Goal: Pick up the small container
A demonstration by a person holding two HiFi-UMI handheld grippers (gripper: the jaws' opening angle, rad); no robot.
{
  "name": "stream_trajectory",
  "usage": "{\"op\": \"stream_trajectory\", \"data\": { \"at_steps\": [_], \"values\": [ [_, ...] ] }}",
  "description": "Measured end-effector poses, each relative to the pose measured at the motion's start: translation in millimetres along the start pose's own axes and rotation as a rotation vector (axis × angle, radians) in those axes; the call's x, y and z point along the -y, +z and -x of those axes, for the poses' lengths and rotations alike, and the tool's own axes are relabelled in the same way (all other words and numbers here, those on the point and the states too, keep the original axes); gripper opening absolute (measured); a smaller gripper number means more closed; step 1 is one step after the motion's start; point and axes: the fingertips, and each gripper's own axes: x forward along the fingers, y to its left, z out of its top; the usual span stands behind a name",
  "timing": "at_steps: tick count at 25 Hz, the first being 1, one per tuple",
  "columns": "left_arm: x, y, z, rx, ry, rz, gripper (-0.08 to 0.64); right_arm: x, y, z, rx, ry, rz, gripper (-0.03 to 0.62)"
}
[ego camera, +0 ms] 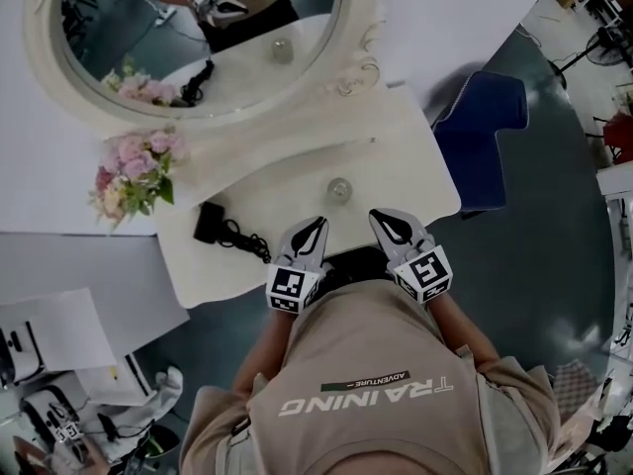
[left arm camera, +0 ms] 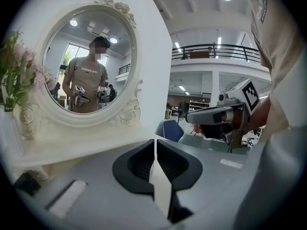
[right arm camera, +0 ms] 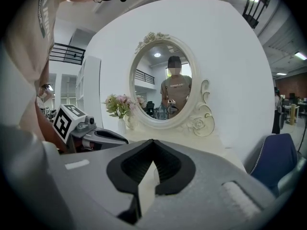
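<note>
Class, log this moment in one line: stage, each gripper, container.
stage: pre-grasp | left gripper: shut, empty | right gripper: shut, empty | small container: on table, untouched

On the worktop [ego camera: 297,181], the mirror [ego camera: 198,28] stands at the back, the flowers [ego camera: 134,171] at the left, the small container [ego camera: 339,190] near the front, the adapter [ego camera: 210,223] and its cable [ego camera: 247,239] to its left; the chair [ego camera: 485,137] sits right of the worktop

Print on the beige shirt [ego camera: 376,334]
Upside down — "TRAINING" in large white letters, with smaller "ADVENTURE", probably, on a dark strip.
</note>
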Motion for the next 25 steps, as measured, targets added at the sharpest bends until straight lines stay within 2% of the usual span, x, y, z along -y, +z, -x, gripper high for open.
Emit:
{"op": "stream_trajectory", "data": {
  "at_steps": [9,17,20,25],
  "values": [
    [-6,5,-39,-0.053,0.012,-0.029,0.043,33,9,-24,0.038,0.068,-0.004,0.003],
    [-16,-20,-80,-0.100,0.074,-0.024,0.069,80,-19,-27,0.022,0.080,-0.022,0.003],
    [-19,-32,-89,-0.131,0.077,-0.013,0.127,87,-26,-27,0.007,0.089,-0.041,0.003],
    [-26,-59,-107,-0.201,0.071,0.002,0.298,91,-25,-32,0.003,0.115,-0.046,0.003]
  ]
}}
